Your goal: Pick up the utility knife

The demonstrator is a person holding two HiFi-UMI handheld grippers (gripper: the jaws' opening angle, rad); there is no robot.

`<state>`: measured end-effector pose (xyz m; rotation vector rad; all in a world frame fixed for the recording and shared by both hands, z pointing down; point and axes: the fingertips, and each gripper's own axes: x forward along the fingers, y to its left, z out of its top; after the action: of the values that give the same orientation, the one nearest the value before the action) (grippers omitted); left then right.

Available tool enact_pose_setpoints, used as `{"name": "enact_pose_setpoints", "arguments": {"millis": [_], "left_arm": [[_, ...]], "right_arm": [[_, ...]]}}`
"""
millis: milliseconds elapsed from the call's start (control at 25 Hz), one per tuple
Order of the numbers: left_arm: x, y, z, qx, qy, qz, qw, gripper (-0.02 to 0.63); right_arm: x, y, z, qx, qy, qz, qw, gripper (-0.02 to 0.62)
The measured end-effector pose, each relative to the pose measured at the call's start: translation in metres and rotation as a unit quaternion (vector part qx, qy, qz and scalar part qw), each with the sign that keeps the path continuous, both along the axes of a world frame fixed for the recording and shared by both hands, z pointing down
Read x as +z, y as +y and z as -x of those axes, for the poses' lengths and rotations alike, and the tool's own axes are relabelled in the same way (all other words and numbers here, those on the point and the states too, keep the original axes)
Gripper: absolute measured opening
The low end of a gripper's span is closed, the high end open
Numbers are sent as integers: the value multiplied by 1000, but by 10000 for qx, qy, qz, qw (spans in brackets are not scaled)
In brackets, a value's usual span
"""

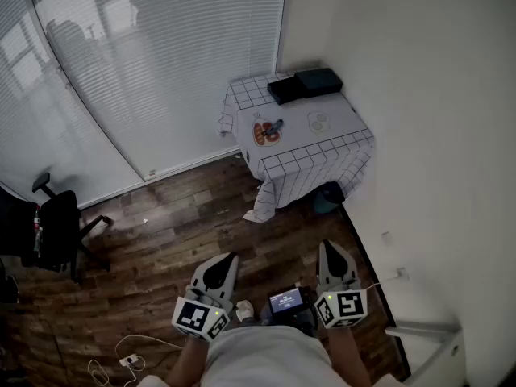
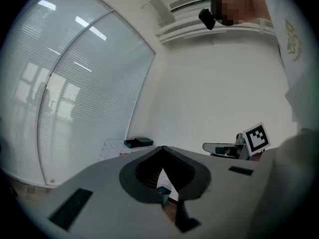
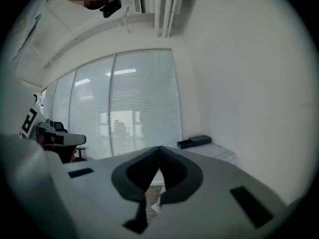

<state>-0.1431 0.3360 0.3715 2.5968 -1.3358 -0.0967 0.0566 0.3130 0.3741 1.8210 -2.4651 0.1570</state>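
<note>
In the head view a small dark utility knife (image 1: 273,126) lies on an orange-red mat (image 1: 263,133) on a corner table under a white checked cloth (image 1: 300,156). That table stands well ahead of me across the wooden floor. My left gripper (image 1: 229,257) and right gripper (image 1: 331,247) are held low, close to my body and far from the knife. Both point toward the table with their jaws meeting at the tips and nothing between them. The left gripper view shows its shut jaws (image 2: 162,149), and the right gripper view shows the same (image 3: 159,148). The knife is too small to make out in either gripper view.
Two flat dark boxes (image 1: 305,85) sit at the table's back edge, also seen as boxes (image 3: 194,141) in the right gripper view. A white round mark (image 1: 318,122) is right of the mat. A black office chair (image 1: 53,228) stands left, cables (image 1: 121,363) lie on the floor, walls close the right side.
</note>
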Motion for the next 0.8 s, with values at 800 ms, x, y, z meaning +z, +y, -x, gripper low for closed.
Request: {"name": "enact_pose_setpoints", "arguments": {"millis": [800], "left_arm": [[-37,120,-52,-476,-1000,-421,9930,6]], "right_arm": [[-48,135,-73,323,-497,-190,9981,6]]}}
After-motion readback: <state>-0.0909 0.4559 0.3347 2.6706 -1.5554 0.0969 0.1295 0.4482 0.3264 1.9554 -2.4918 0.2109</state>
